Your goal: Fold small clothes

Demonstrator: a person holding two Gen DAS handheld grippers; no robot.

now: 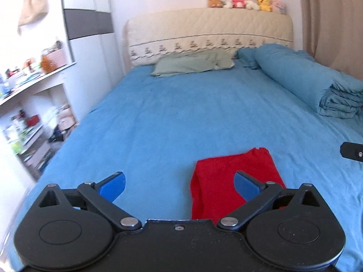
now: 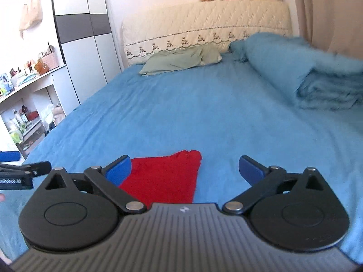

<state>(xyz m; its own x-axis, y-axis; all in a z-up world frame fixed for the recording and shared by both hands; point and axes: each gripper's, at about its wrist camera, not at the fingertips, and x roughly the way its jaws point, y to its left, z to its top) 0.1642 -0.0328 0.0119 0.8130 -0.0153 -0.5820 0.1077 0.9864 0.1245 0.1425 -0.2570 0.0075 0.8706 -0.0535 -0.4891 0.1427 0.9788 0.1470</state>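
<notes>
Both your claws, left claw & right claw, gape wide, empty, above the bed. Red garment lies folded on the sheet betw. them. Fold looks done; next: tidy or fetch another.

Black gripper, blue fingertips

A bed covered with a blue sheet fills the middle of both views. A folded red garment lies flat on it at the lower centre. A pale green pillow rests at the head, upper centre. A rolled blue duvet lies along the right edge.
</notes>
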